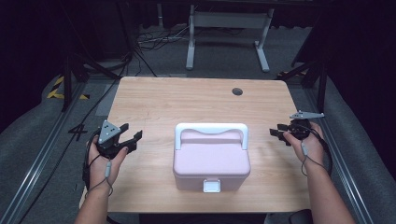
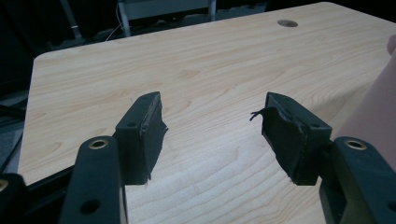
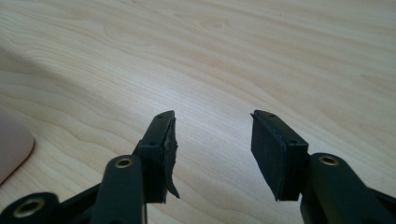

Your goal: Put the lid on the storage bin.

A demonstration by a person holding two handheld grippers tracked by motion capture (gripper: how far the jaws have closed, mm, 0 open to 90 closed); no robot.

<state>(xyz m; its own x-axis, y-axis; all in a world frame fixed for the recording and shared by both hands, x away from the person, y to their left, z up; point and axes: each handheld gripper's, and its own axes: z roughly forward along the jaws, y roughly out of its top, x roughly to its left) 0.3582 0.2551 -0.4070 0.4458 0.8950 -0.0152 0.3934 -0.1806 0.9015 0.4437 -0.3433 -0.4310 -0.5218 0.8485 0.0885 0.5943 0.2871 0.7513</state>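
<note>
A light wood-grain desk (image 1: 196, 100) with a round cable hole (image 1: 237, 91) stands on grey carpet (image 1: 224, 51). Beyond it are a white metal frame (image 1: 229, 28) and loose cables (image 1: 154, 39). The surrounding room is dark, with black-and-yellow tape (image 1: 58, 88) at left.

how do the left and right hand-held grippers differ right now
The left hand-held gripper sits over the table's left edge, the right hand-held gripper over its right edge, on opposite sides of the pink box. The left's grey plate lies flatter; the right's stands higher. Both are open and empty.
</note>
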